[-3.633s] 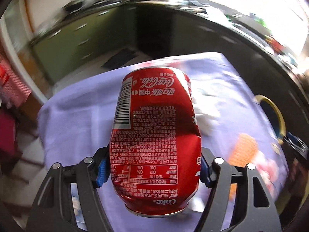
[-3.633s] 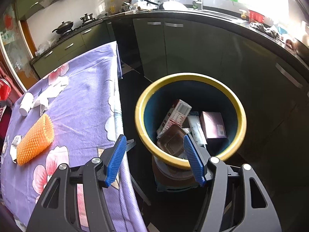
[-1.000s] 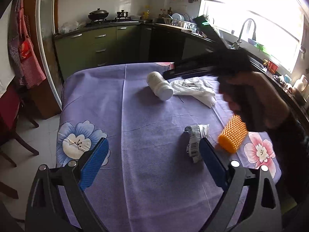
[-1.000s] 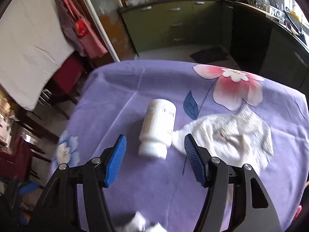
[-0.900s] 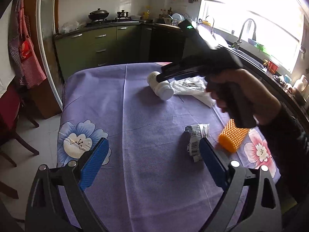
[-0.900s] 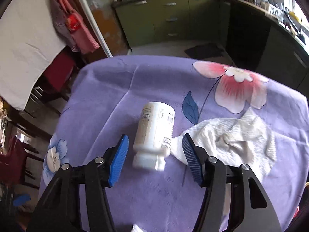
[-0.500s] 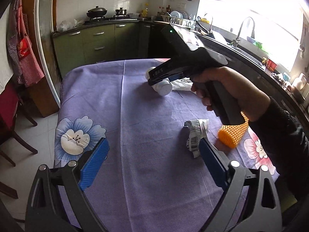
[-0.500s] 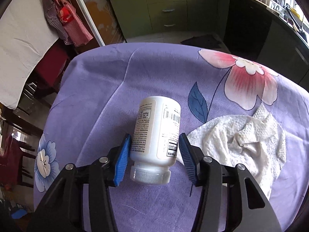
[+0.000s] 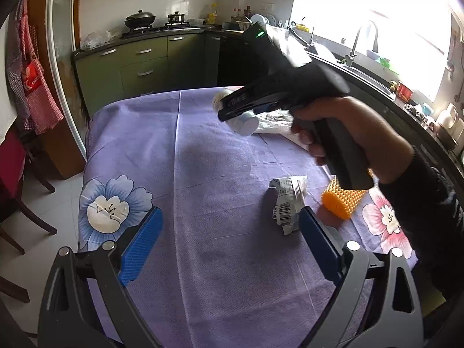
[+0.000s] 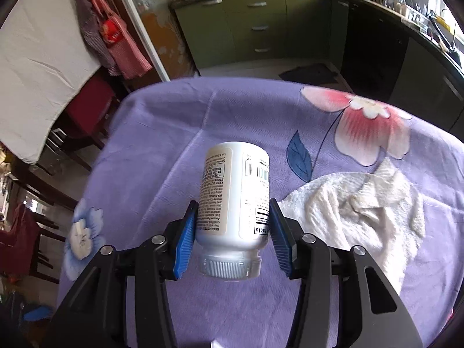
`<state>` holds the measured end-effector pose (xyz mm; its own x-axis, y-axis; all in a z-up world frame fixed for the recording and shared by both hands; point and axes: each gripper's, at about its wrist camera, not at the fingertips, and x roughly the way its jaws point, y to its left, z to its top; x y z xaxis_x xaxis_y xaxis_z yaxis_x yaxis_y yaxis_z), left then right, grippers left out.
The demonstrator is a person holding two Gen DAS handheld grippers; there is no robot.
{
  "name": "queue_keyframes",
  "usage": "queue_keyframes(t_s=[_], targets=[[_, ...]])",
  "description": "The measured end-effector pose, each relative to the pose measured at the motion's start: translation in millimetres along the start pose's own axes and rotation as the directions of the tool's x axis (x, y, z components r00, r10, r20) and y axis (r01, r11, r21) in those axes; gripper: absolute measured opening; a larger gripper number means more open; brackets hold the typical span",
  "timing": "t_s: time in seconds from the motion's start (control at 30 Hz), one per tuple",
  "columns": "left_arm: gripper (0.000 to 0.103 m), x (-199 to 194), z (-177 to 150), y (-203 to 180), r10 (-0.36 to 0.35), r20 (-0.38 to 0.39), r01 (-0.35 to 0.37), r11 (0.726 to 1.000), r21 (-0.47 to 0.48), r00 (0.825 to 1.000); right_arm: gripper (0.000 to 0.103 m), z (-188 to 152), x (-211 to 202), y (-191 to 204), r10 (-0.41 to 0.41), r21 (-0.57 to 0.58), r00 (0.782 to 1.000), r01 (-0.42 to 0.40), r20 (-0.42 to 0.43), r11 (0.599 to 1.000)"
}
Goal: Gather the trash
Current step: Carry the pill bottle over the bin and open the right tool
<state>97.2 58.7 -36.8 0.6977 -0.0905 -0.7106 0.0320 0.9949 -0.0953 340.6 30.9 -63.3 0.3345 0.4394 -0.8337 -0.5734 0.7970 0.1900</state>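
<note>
Right tongs [image 10: 233, 236], at the lower middle of the right wrist view, have just been closing and now clamp their blue pads on both sides of a white bottle [image 10: 235, 200] that lies on its side on the purple flowered table [image 10: 162, 133], cap toward the camera, just beside a crumpled white towel [image 10: 356, 203] at the right. Left tongs [image 9: 229, 246] hang spread wide with nothing between them at the bottom of the left wrist view, above bare cloth. A crumpled wrapper [image 9: 287, 203] lies just beside their right pad, an orange spiky roll [image 9: 342, 200] lies further right, and the person's right hand [image 9: 351, 133] grips the other tool's handle in the upper right.
</note>
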Motion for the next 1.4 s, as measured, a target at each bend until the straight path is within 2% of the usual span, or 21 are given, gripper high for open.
queue_keyframes(t_s=[0.13, 0.23, 0.43, 0.5, 0.6, 0.8, 1.0, 1.1, 1.17, 1.23, 1.4], targets=[[0.090, -1.1, 2.1, -5.7, -0.007, 0.003, 0.007, 1.000, 0.019, 1.000, 0.048, -22.3, -55.6, -14.0, 0.010, -0.019, 0.997, -0.008, 0.077, 1.000], [0.090, -1.6, 4.7, -14.7, -0.018, 0.008, 0.018, 0.999, 0.044, 1.000, 0.048, -45.0, -97.1, -40.7, -0.008, 0.000, 0.991, 0.008, 0.130, 1.000], [0.090, 2.8, 9.7, -38.0, -0.057, 0.006, 0.057, 0.995, 0.087, 0.998, 0.048, -117.2, -183.0, -125.9, -0.177, 0.130, 0.960, 0.152, 0.215, 0.980], [0.090, 5.4, 11.2, -46.8, -0.071, 0.001, 0.070, 0.992, 0.100, 0.998, 0.048, -141.9, -203.3, -158.3, -0.257, 0.194, 0.943, 0.217, 0.213, 0.957], [0.090, 9.3, 13.6, -61.4, -0.088, -0.008, 0.088, 0.988, 0.130, 0.996, 0.048, -190.0, -229.9, -226.5, -0.363, 0.336, 0.917, 0.294, 0.165, 0.895], [0.090, 16.3, 20.9, -91.2, -0.111, -0.023, 0.113, 0.975, 0.191, 0.994, 0.048, -256.2, -251.3, -326.2, -0.476, 0.510, 0.879, 0.393, 0.037, 0.765], [0.090, 22.0, 25.5, -117.3, -0.136, -0.037, 0.141, 0.960, 0.241, 0.990, 0.048, -281.2, -239.9, -372.6, -0.499, 0.562, 0.865, 0.439, -0.053, 0.701], [0.090, 23.8, 25.0, -128.4, -0.147, -0.045, 0.154, 0.950, 0.272, 0.988, 0.048, -287.0, -224.7, -390.8, -0.502, 0.573, 0.860, 0.458, -0.092, 0.679], [0.090, 25.5, 23.7, -135.4, -0.156, -0.053, 0.165, 0.941, 0.296, 0.986, 0.057, -290.4, -218.8, -399.5, -0.507, 0.584, 0.855, 0.467, -0.108, 0.664], [0.090, 27.4, 22.6, -140.6, -0.160, -0.061, 0.171, 0.935, 0.312, 0.985, 0.059, -295.1, -221.3, -402.3, -0.514, 0.603, 0.852, 0.462, -0.098, 0.650], [0.090, 32.3, 18.8, -146.3, -0.180, -0.085, 0.198, 0.923, 0.329, 0.980, 0.060, -300.9, -241.3, -372.9, -0.497, 0.600, 0.868, 0.403, -0.010, 0.691]])
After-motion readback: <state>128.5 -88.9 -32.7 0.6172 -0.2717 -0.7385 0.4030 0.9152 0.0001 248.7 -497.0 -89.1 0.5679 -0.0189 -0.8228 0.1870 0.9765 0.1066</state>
